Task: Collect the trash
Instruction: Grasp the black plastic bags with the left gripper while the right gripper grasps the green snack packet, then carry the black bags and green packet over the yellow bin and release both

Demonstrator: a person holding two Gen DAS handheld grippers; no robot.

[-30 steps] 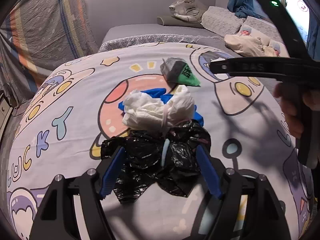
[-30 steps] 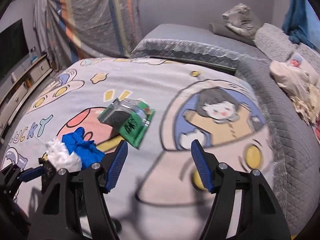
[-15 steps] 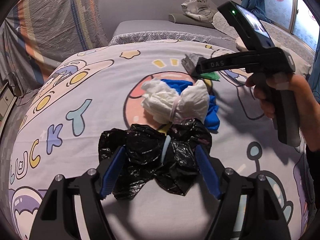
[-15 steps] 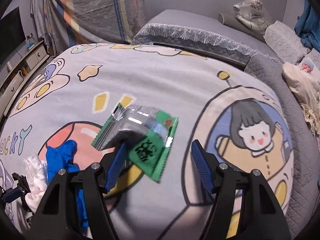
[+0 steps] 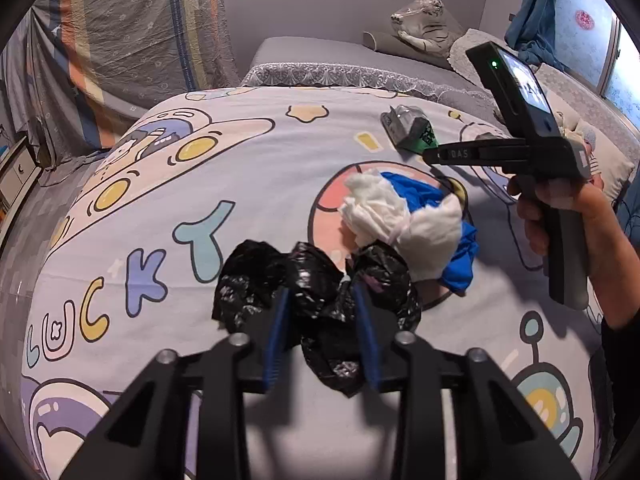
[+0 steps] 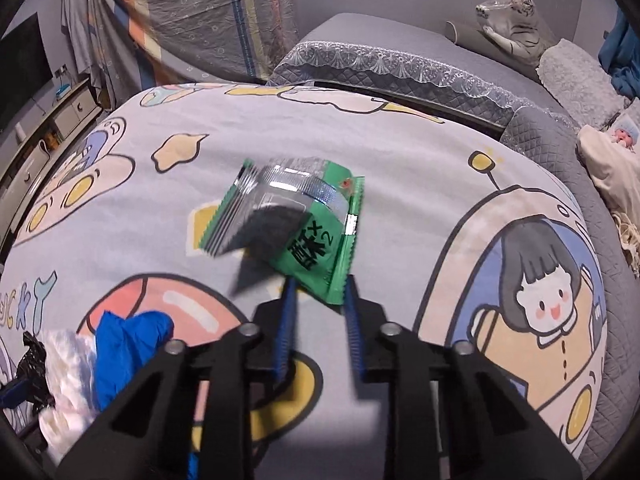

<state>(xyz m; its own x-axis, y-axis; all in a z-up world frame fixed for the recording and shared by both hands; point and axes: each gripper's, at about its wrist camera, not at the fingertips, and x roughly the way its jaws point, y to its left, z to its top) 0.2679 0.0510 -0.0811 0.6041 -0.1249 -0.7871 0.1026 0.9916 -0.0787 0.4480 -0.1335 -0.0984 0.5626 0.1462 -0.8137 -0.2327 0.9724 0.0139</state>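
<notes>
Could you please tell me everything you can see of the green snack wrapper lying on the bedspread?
The green and silver foil snack wrapper is a crumpled, torn-open packet: its silvery inner side is folded over the top, and the green face carries black printed characters and zigzag crimped edges. It lies flat on the cartoon-print bedspread, apart from the other trash. The right gripper has its blue-padded fingertips on either side of the wrapper's near corner, jaws narrowed; whether they already pinch it cannot be told.

Both tongs narrowed: left (image 5: 322, 322) around black bag (image 5: 320, 280), right (image 6: 320, 312) apparently nearing wrapper (image 6: 304, 224).
</notes>
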